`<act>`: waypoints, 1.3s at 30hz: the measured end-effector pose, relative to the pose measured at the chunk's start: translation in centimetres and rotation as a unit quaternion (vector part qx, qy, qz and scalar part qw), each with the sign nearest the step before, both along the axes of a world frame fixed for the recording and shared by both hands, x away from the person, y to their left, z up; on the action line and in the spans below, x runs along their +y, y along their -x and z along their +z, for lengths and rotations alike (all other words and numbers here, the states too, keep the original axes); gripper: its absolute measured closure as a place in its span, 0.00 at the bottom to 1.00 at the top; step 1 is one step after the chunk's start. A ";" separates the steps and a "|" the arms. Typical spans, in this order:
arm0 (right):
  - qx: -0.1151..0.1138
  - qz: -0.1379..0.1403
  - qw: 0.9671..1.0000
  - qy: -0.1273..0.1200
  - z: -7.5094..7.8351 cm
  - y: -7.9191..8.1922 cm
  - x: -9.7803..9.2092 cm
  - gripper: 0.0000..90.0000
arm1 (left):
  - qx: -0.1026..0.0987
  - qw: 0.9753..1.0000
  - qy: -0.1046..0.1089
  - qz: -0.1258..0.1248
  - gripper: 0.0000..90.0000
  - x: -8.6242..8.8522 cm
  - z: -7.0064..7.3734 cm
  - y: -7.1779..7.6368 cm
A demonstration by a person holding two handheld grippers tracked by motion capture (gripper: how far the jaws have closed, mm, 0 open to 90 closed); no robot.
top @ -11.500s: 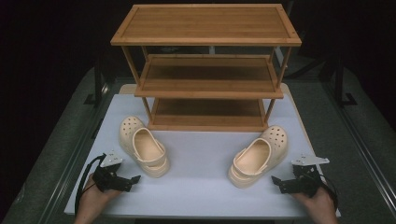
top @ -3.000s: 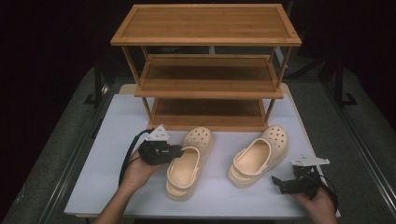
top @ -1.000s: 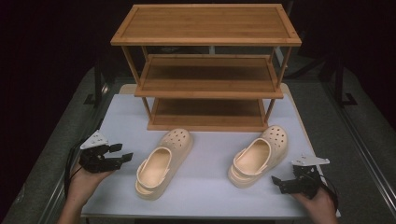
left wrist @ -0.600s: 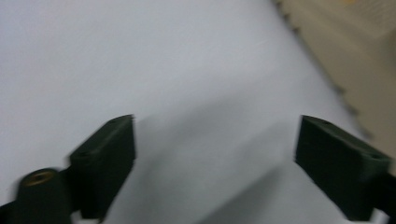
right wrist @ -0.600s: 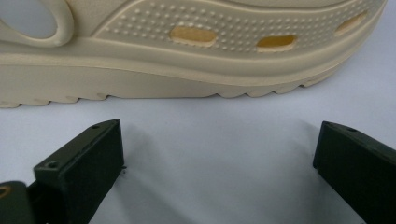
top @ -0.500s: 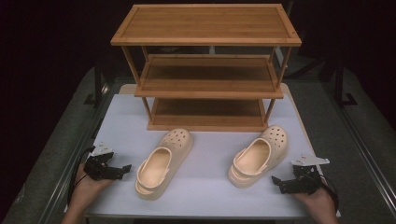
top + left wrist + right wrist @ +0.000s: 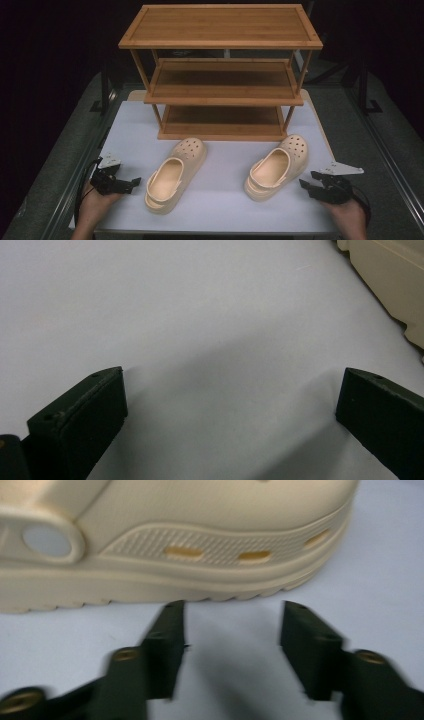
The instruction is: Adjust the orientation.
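Right now both clogs sit on the white table (image 7: 220,210) in front of the wooden rack (image 7: 220,95), toes toward it, neither one gripped. The left clog (image 7: 174,175) lies angled, heel toward the near-left, and the left gripper (image 7: 131,183) rests on the table just beside that heel, jaws spread wide and empty; in its own view a corner of the clog (image 7: 395,280) shows at the upper right, apart from the jaws. The right clog (image 7: 277,166) stands near the rack's right leg, and the right gripper (image 7: 306,187) lies low just off its outer side. In the right gripper view the jaws are parted with only table between them, the clog's ribbed sole wall (image 7: 200,550) right ahead. That low, side-on aim looks meant for pinching the clog's sidewall; the rack's shelves are bare, so my guess is the clogs are bound there
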State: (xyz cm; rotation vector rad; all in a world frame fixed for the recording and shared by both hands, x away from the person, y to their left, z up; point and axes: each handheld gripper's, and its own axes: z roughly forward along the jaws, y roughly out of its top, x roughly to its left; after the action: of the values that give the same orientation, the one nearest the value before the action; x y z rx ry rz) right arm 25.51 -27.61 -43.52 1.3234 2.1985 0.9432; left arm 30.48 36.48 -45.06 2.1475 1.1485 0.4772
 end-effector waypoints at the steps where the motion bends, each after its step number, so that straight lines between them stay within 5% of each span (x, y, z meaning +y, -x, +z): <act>1: -0.004 -0.005 1.000 0.001 0.3 -0.1 -0.2 0.69 | 0.000 1.000 0.000 0.000 0.00 0.0 0.0 0.0; 6: -0.013 -0.019 1.000 -0.007 1.7 -1.4 -1.0 0.99 | 0.000 1.000 0.001 0.000 0.00 0.0 0.0 0.0; 16: -0.009 -0.042 0.998 -0.034 3.3 -5.9 -3.3 1.00 | 0.002 1.000 0.002 0.000 0.00 0.0 0.0 0.0; 28: 0.006 -0.022 0.999 -0.039 3.2 -12.1 -3.6 1.00 | 0.003 1.000 0.001 0.000 0.00 0.1 0.0 0.0; 39: 0.031 -0.014 0.999 -0.040 1.5 -13.5 -3.0 1.00 | 0.003 1.000 0.001 0.000 0.00 0.1 0.0 0.0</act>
State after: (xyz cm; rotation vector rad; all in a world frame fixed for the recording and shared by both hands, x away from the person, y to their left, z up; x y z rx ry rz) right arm 39.03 -30.59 -42.06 1.4338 2.2030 1.0034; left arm 30.52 36.54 -45.05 2.1490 1.1525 0.4691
